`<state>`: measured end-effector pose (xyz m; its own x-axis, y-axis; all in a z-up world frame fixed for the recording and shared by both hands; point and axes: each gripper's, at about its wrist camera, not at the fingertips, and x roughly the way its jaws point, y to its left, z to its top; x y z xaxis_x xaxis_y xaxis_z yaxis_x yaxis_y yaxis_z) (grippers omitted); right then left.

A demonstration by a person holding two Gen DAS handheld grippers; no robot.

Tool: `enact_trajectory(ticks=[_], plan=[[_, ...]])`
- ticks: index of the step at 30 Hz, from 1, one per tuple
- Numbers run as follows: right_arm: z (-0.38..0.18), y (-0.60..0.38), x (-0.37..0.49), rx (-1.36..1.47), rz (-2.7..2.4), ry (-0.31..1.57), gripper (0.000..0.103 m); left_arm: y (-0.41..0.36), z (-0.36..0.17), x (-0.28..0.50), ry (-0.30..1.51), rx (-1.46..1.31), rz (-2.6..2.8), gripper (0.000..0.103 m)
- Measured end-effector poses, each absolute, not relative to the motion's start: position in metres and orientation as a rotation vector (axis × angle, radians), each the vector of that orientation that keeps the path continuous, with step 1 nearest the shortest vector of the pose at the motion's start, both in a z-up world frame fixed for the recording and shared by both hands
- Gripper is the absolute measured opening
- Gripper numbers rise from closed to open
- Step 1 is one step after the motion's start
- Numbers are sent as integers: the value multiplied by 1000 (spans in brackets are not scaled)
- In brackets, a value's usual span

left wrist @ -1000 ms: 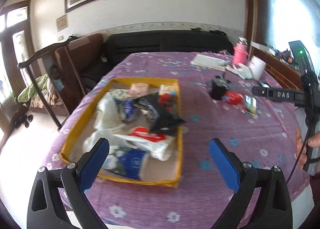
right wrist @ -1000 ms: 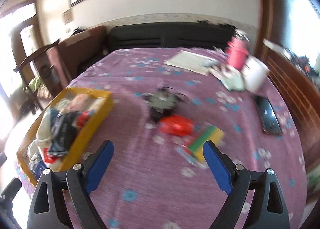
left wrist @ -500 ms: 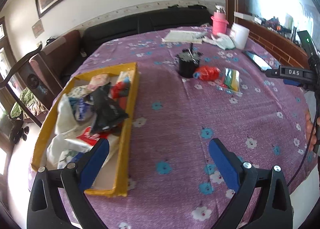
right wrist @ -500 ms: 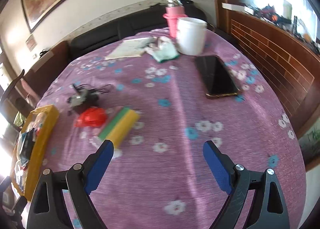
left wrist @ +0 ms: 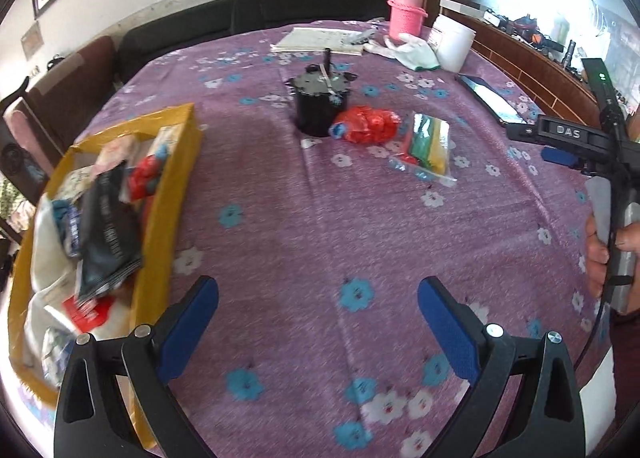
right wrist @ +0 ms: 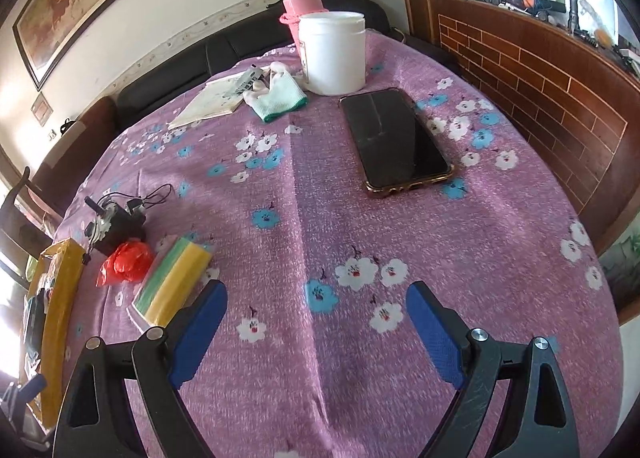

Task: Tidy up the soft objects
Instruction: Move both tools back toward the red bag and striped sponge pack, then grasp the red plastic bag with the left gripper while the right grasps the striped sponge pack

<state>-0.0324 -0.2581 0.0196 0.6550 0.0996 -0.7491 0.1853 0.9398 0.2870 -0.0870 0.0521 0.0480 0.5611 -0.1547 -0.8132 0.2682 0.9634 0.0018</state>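
Soft packets: red bag [left wrist: 366, 124] and striped pack [left wrist: 426, 142] now upper centre in left view, box [left wrist: 176, 186] slid to left edge. Left gripper [left wrist: 318, 322] and right gripper [right wrist: 316, 324] spread, empty. Pickup likely next.

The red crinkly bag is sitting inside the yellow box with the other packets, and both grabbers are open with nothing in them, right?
Not quite. The red crinkly bag lies out on the purple tablecloth, beside the black pot, not inside the yellow box; the left wrist view shows this. The rest holds: the left gripper and right gripper are open and empty.
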Motion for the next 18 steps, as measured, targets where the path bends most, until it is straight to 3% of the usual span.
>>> enact_trajectory(ticks=[12, 18], plan=[[46, -160, 36, 171, 147, 834, 92, 58, 43, -70, 969, 53, -260, 100], [27, -122, 71, 190, 298, 942, 56, 81, 48, -72, 959, 14, -232, 100]])
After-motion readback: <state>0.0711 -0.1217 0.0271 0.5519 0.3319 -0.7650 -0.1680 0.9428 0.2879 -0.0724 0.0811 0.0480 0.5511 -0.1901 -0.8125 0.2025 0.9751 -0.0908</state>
